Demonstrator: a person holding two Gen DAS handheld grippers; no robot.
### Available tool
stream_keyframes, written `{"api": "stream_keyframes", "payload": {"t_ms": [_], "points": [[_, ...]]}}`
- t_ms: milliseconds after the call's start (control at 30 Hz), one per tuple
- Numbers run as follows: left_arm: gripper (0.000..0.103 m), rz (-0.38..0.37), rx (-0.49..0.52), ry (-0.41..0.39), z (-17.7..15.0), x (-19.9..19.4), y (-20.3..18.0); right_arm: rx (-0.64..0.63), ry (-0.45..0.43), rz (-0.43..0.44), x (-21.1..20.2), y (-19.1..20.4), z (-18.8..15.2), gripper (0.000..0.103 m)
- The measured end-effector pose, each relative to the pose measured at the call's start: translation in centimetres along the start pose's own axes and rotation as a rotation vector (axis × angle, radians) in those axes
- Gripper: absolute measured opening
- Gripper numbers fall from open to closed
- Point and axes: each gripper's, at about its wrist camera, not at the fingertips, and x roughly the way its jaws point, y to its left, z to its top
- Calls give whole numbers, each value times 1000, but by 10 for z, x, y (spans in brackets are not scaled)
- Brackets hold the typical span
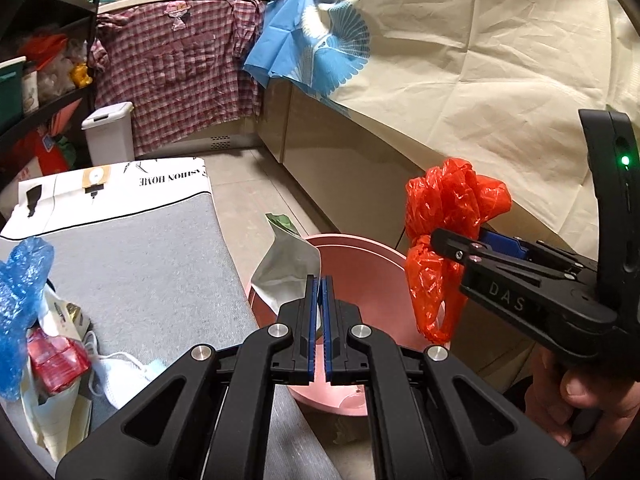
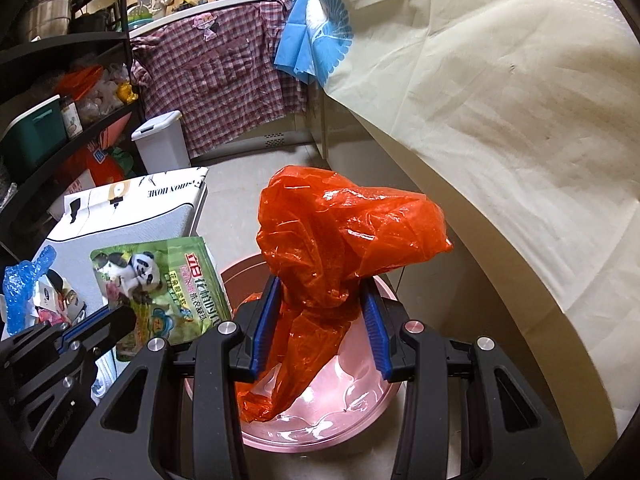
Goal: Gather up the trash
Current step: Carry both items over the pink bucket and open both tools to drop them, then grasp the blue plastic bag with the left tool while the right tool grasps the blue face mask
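My left gripper (image 1: 319, 280) is shut on the lower edge of a foil pouch (image 1: 286, 268), silver on this side and upright. The right wrist view shows the pouch's (image 2: 160, 276) green panda print, with the left gripper (image 2: 120, 318) at its bottom edge. A crumpled orange plastic bag (image 2: 344, 224) is pinched between the blue pads of my right gripper (image 2: 322, 284), its tail hanging into the pink basin (image 2: 320, 446) on the floor. From the left wrist the orange bag (image 1: 452, 200) and right gripper (image 1: 444, 236) hang above the basin's (image 1: 372, 280) right rim.
A grey-topped low table (image 1: 140, 260) left of the basin carries blue bubble wrap (image 1: 20, 292), a red packet (image 1: 56, 360) and a white face mask (image 1: 116, 376). A white lidded bin (image 1: 108, 132) stands behind it. A cream cloth (image 1: 480, 80) drapes the counter on the right.
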Motion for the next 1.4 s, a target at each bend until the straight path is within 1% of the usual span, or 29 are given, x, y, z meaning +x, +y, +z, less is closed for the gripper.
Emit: {"api": "stream_keyframes", "payload": {"t_ms": [67, 133, 167, 200, 233, 267, 533, 700, 800, 1033, 1100, 1200, 1367, 1400], "points": [[3, 4, 3, 7, 1, 4, 1, 0, 6, -2, 3, 1, 0, 43], [5, 2, -6, 35, 1, 12, 3, -2, 17, -7, 6, 1, 0, 46], [8, -12, -20, 66, 0, 17, 6, -5, 24, -14, 9, 1, 0, 55], [18, -10, -32, 84, -1, 20, 9, -5, 34, -28, 11, 1, 0, 58], [28, 3, -41, 84, -2, 21, 11, -1, 36, -35, 12, 0, 0, 60], [29, 9, -48, 79, -3, 19, 13, 3, 35, -38, 12, -1, 0, 60], [30, 37, -61, 66, -9, -4, 17, 11, 13, -44, 6, -3, 0, 61], [30, 59, -55, 39, -10, -34, 20, 11, -19, -29, -5, -1, -1, 61], [30, 76, -59, 15, -13, -59, 22, 6, -40, -19, -15, 3, -2, 61], [30, 113, -71, -30, -22, -108, 29, -15, -82, 11, -50, 15, -10, 61], [30, 121, -76, -40, -25, -122, 33, -17, -89, 26, -60, 17, -13, 60], [30, 135, -87, -55, -27, -144, 44, -24, -96, 49, -72, 22, -17, 54], [30, 179, -100, -73, -30, -174, 73, -51, -106, 108, -87, 41, -23, 38], [30, 188, -101, -74, -30, -179, 79, -57, -106, 125, -89, 47, -23, 37]]}}
